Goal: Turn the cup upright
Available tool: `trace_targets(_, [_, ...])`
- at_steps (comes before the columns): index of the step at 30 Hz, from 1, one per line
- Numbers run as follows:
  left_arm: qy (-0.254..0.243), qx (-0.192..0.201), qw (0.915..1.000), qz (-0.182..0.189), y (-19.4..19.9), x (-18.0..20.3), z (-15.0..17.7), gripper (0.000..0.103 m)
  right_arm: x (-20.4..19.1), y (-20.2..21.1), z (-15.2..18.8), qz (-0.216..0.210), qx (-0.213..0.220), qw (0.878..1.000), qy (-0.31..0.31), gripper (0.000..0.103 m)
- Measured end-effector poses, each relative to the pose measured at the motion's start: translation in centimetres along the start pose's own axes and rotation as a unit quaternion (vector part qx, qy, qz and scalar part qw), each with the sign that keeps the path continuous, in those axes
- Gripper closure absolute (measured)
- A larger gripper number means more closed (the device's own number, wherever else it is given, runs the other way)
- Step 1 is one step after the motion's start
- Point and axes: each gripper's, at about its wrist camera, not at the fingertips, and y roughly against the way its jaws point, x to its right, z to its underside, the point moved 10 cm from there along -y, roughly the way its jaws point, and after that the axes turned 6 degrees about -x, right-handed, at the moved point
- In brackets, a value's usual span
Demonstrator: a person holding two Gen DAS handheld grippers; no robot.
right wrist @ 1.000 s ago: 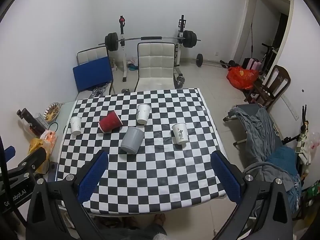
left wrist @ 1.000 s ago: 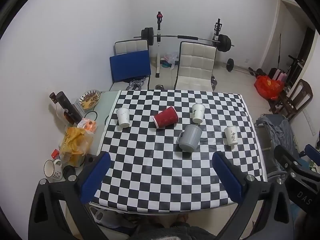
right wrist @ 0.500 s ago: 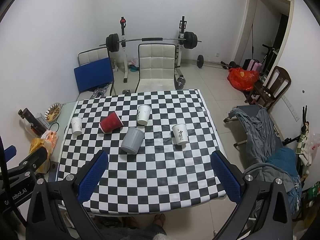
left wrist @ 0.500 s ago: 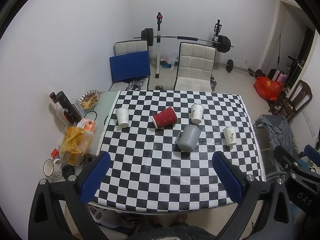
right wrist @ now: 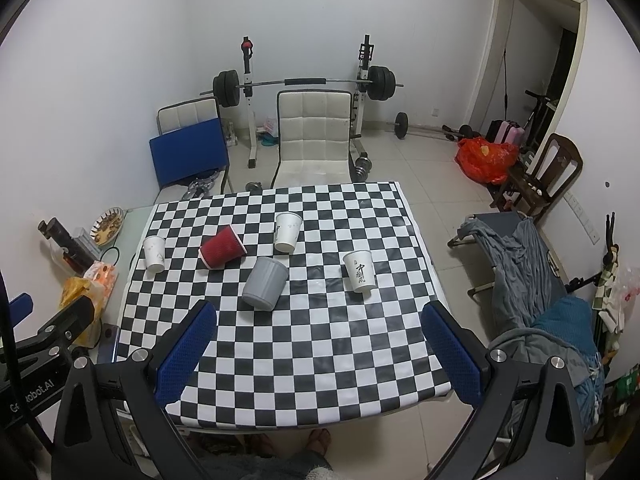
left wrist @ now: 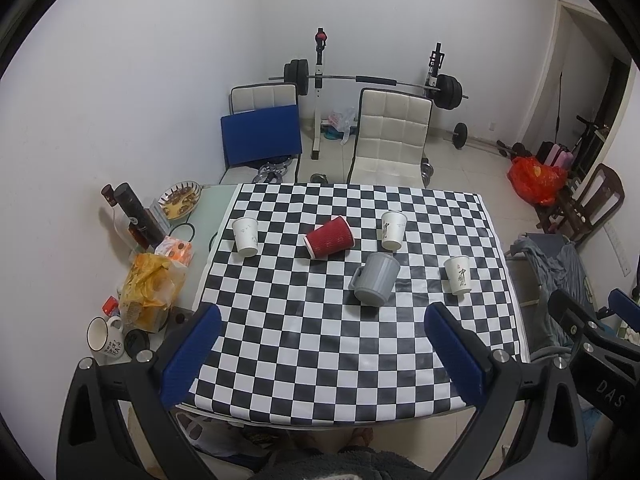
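A red ribbed paper cup (left wrist: 330, 237) lies on its side on the checkered table (left wrist: 320, 352); it also shows in the right wrist view (right wrist: 221, 247). A grey mug (left wrist: 376, 284) stands upside down beside it, also in the right wrist view (right wrist: 265, 284). Three white paper cups stand upright: left (left wrist: 245, 236), middle (left wrist: 393, 230), right (left wrist: 459, 275). My left gripper (left wrist: 322, 354) and right gripper (right wrist: 318, 354) are both open and empty, held high above the table's near edge.
A side table at the left holds a snack bag (left wrist: 150, 288), a white mug (left wrist: 105, 338), a bottle (left wrist: 138, 214) and a plate (left wrist: 180, 200). Two chairs (left wrist: 390, 140) and a barbell rack stand behind the table. A clothes-covered cot (right wrist: 532, 264) is at the right.
Both views have shifted very slightly; the cups and mug have not moved, and both grippers stay open.
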Motion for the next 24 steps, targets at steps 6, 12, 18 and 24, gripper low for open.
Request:
trace_targets(6, [0.0, 0.0, 1.0, 0.001, 0.1, -0.05, 0.02, 0.0, 0.02, 0.05, -0.01, -0.001, 0.001, 1.0, 0.0, 0.0])
trace_targets(12, [-0.001, 0.002, 1.0, 0.001, 0.01, -0.29, 0.16, 0.0, -0.16, 0.21, -0.27, -0.001, 0.003, 1.0, 0.001, 0.0])
trace_targets(18, [0.0, 0.003, 1.0, 0.001, 0.03, -0.32, 0.17, 0.0, -0.06, 0.21, -0.02, -0.002, 0.003, 1.0, 0.001, 0.0])
trace_targets(24, [-0.001, 0.004, 1.0, 0.002, 0.03, -0.33, 0.17, 0.0, -0.08, 0.32, 0.08, -0.002, 0.004, 1.0, 0.001, 0.0])
